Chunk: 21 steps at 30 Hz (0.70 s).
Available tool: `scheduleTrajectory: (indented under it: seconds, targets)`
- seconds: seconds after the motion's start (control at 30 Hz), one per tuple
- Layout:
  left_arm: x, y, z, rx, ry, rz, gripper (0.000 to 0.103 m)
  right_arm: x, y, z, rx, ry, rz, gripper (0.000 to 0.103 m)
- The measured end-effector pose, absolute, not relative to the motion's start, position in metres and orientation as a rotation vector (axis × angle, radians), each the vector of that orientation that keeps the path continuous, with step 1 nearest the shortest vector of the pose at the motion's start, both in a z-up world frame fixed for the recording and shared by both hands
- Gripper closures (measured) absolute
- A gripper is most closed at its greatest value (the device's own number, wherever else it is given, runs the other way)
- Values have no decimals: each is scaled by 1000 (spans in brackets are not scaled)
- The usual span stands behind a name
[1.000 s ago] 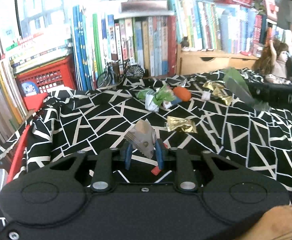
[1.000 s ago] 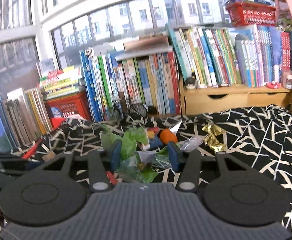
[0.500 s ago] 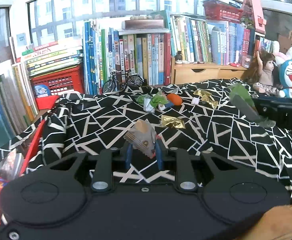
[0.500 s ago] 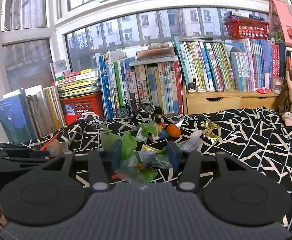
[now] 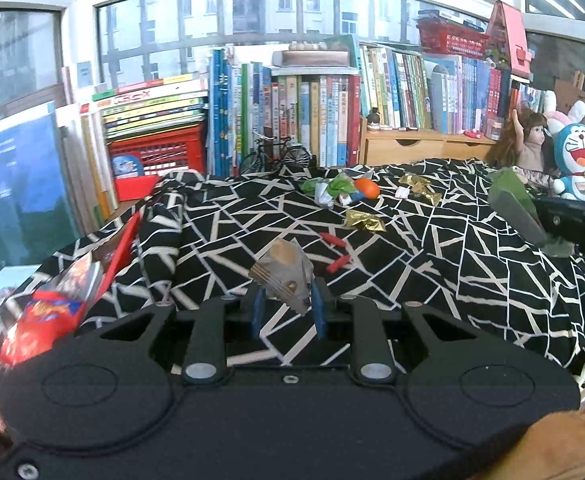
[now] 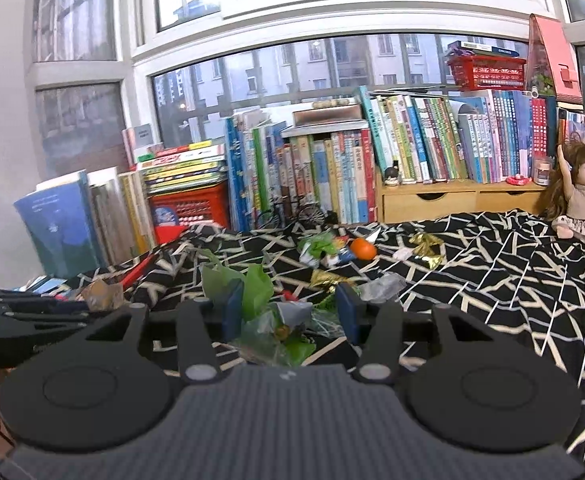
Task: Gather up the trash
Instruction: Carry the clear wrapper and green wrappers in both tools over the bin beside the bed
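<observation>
My left gripper (image 5: 286, 310) is shut on a crumpled grey-brown wrapper (image 5: 284, 274), held above the black-and-white cloth (image 5: 432, 280). In the right wrist view my right gripper (image 6: 290, 314) is shut on a bundle of green and clear plastic wrappers (image 6: 276, 320). The same bundle (image 5: 516, 208) shows at the right edge of the left wrist view. More trash lies farther back on the cloth: a gold wrapper (image 5: 364, 222), two red scraps (image 5: 334, 254), a green-and-silver wrapper pile (image 5: 330, 190) and an orange ball-like item (image 5: 366, 188).
Rows of upright books (image 5: 312, 120), a red crate (image 5: 160, 152) and a wooden drawer shelf (image 5: 412, 150) line the back. A small bicycle model (image 5: 274, 156) stands before the books. A doll (image 6: 576, 196) and a blue plush toy (image 5: 580, 164) sit at the right. Books lie at the left edge (image 5: 32, 308).
Both grippers have pulled back and risen from the cloth with their trash held; the views now take in more of the window and the table. Two red scraps now show on the cloth.
</observation>
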<state>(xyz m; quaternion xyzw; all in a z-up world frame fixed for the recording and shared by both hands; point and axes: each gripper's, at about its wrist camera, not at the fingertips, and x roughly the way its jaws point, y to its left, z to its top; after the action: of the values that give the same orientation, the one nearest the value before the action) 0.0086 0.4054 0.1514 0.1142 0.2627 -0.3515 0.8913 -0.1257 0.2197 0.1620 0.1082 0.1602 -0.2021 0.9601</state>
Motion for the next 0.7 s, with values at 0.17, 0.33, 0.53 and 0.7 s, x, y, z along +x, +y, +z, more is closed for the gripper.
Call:
scheduleTrajectory:
  seconds: [0.17, 0.33, 0.53, 0.7]
  targets:
    - [-11, 439, 145, 217, 554, -701, 80, -139, 252, 157, 214, 324, -392, 50]
    - [-35, 482, 133, 210, 548, -672, 80, -152, 280, 141, 277, 364, -322, 50]
    - [-61, 533, 105, 249, 618, -625, 80, -165, 323, 117, 324, 419, -263, 50]
    - [-74, 571, 73, 266, 707, -574, 80, -170, 357, 104, 326, 476, -187, 50]
